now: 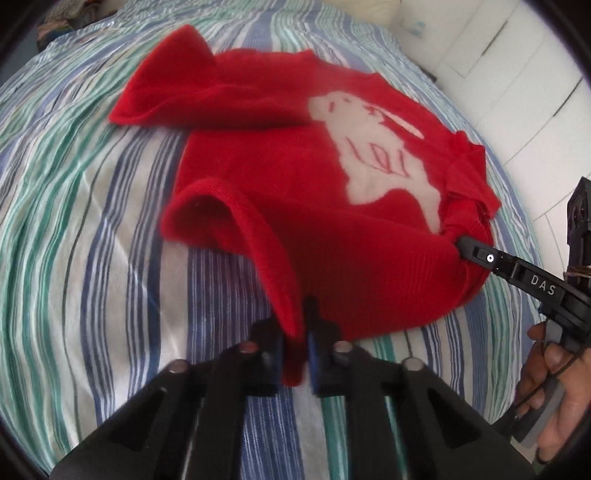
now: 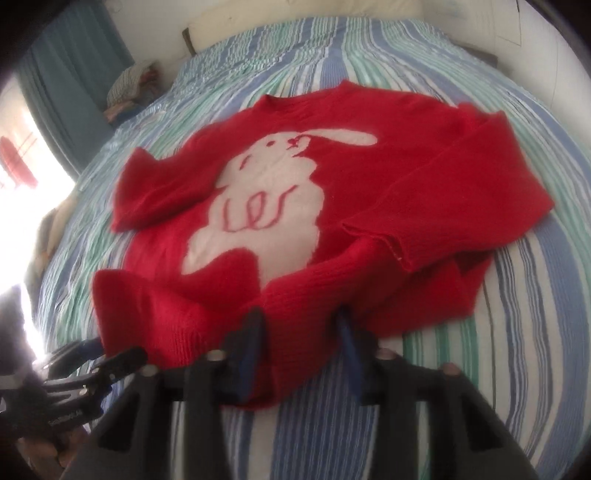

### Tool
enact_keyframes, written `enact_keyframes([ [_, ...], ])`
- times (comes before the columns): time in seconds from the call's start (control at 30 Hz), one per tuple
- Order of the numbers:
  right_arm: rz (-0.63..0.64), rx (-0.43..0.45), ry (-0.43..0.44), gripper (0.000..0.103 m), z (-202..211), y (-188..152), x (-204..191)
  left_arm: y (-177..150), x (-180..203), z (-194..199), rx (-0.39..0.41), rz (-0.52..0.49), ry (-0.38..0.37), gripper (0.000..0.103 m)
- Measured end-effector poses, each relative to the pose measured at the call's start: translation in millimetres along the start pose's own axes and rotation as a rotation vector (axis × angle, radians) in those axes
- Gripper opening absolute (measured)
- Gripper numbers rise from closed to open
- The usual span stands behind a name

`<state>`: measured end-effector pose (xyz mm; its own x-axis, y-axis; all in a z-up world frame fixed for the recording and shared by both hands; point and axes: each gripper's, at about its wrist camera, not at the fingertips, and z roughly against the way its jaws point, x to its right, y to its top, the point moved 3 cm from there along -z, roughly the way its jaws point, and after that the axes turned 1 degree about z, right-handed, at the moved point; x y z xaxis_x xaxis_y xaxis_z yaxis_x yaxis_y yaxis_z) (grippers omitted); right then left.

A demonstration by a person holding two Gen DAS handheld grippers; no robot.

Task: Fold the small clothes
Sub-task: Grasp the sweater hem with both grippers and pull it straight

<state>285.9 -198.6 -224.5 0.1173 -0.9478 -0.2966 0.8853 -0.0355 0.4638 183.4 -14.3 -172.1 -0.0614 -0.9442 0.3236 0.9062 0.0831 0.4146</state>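
Curtain: at the far left of the right wrist view we see a blue-green curtain (image 2: 70, 74) hanging beside a bright window.
Pile of cloth: we make out a small heap of folded fabrics (image 2: 131, 88) at the bed's far left edge, too blurred for us to name further.
Bed: we see a bedsheet (image 1: 92, 229) striped in blue, green and white covering the whole surface, with a pale pillow (image 2: 303, 22) at its head.
Sweater: our red knitted sweater (image 2: 354, 177) with a white rabbit motif (image 2: 266, 206) lies face up in the middle of the bed, one sleeve folded in across each side, its hem nearest us.
Left hand-held gripper: we see our left hand-held gripper (image 1: 297, 354) closed tight on the hem's left corner, red knit pinched between its blue pads.
Right hand-held gripper: our right hand-held gripper (image 2: 301, 354) has its jaws around a thicker bunch of the hem's right part, pads pressing on the knit.
Hand: we see a hand (image 1: 546, 391) on the right gripper's handle.
Wall: we see white panelled surfaces (image 1: 498, 55) along the bed's right side.
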Motion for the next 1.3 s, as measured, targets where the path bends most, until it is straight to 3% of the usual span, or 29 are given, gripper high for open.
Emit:
enact_keyframes([
  [0.1, -0.053, 0.054, 0.058, 0.012, 30, -18, 14, -12, -1, 29, 0.037, -0.026, -0.064, 0.004],
  [0.2, -0.050, 0.070, 0.102, 0.012, 73, -59, 23, -34, -4, 56, 0.023, -0.073, -0.132, 0.004],
  [0.33, -0.094, 0.003, 0.085, 0.012, 96, -124, 44, -67, -10, 69, -0.021, -0.132, -0.099, 0.004],
  [0.47, -0.162, -0.026, 0.054, 0.015, 98, -159, 64, -76, -23, 61, -0.039, -0.096, -0.094, 0.006],
  [0.5, -0.175, 0.000, 0.070, 0.026, 100, -158, 68, -75, -27, 59, -0.037, -0.075, -0.102, 0.010],
  [0.53, -0.183, 0.029, 0.086, 0.045, 103, -155, 71, -74, -30, 58, -0.032, -0.053, -0.116, 0.014],
  [0.57, -0.190, 0.058, 0.105, 0.057, 104, -149, 74, -73, -32, 58, -0.025, -0.035, -0.132, 0.019],
  [0.6, -0.205, 0.085, 0.135, 0.072, 104, -143, 76, -73, -34, 58, -0.016, -0.025, -0.149, 0.031],
  [0.63, -0.226, 0.108, 0.176, 0.072, 102, -138, 80, -73, -33, 57, -0.006, -0.018, -0.157, 0.044],
  [0.7, -0.266, 0.104, 0.237, 0.072, 88, -129, 86, -72, -31, 52, 0.005, -0.019, -0.168, 0.046],
  [0.77, -0.300, 0.032, 0.309, 0.061, 63, -128, 90, -72, -29, 42, -0.017, -0.011, -0.141, 0.017],
  [0.8, -0.303, 0.010, 0.340, 0.027, 56, -128, 89, -71, -28, 38, -0.039, 0.001, -0.154, 0.004],
  [0.83, -0.295, 0.001, 0.341, 0.005, 51, -126, 88, -71, -30, 39, -0.031, 0.022, -0.153, 0.004],
  [0.9, -0.260, 0.010, 0.293, 0.004, 57, -121, 84, -71, -30, 50, -0.007, 0.016, -0.129, 0.003],
  [0.97, -0.164, 0.019, 0.160, 0.004, 78, -122, 78, -74, -33, 65, 0.016, -0.006, -0.090, 0.003],
  [1.03, -0.115, 0.028, 0.080, 0.004, 101, -126, 76, -76, -35, 71, 0.014, -0.004, -0.081, 0.003],
  [1.2, -0.116, -0.017, 0.030, 0.003, 101, -140, 82, -83, -35, 63, -0.014, -0.032, 0.012, 0.003],
  [1.3, -0.144, -0.033, 0.017, 0.003, 88, -142, 91, -86, -42, 52, -0.031, -0.008, 0.017, 0.003],
])
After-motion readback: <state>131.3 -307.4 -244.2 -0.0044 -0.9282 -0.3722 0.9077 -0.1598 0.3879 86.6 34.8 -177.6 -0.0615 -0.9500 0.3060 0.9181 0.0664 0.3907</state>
